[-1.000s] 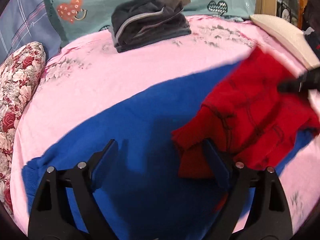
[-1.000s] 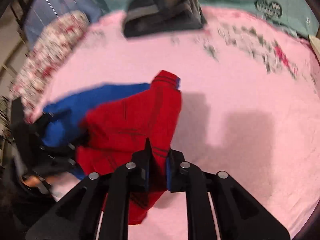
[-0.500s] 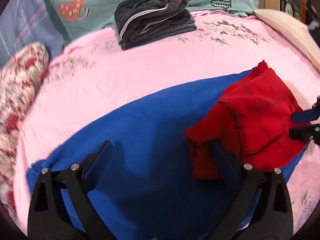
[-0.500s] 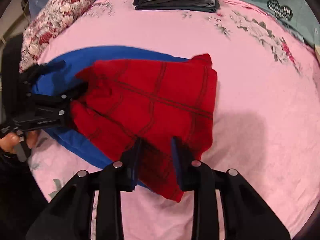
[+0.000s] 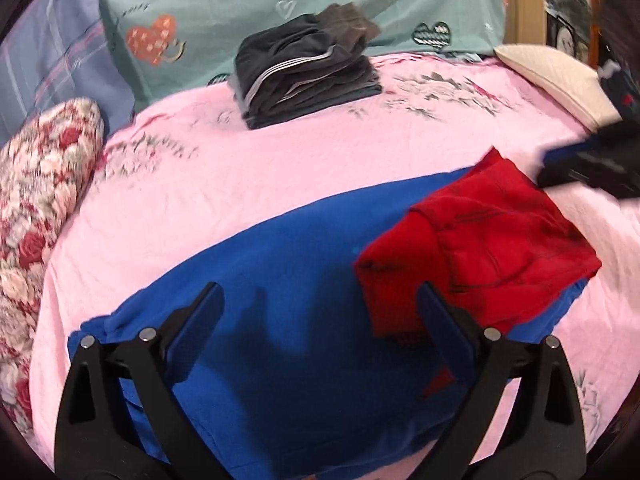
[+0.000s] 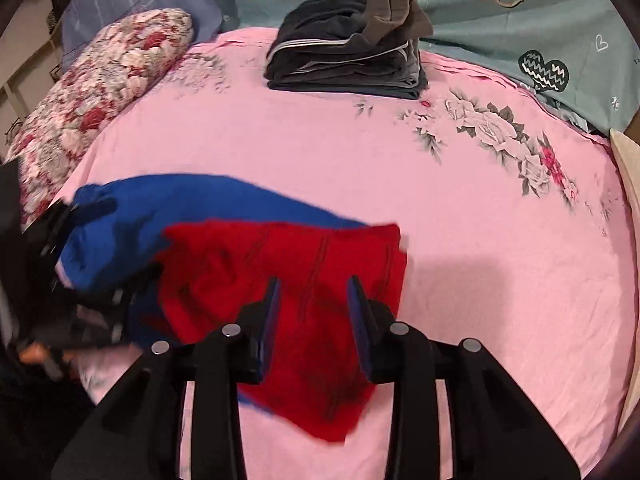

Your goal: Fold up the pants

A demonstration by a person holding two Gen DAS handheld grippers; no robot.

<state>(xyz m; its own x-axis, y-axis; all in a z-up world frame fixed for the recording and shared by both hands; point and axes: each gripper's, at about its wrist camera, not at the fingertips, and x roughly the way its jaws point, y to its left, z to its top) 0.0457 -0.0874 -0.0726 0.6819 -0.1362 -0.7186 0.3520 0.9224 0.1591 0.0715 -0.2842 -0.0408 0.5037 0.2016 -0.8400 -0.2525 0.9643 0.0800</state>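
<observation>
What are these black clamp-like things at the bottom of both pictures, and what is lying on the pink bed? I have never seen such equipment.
They are two handheld grippers, one in each of a person's hands; no robot is involved. A camera on each looks forward along its two fingers, so each picture is one gripper's own view. The left gripper is open above the blue part of the pants. The right gripper is open too, above the red part folded over the blue. Neither holds anything. On the pink bedsheet there is also a stack of dark folded clothes and a floral pillow.
</observation>
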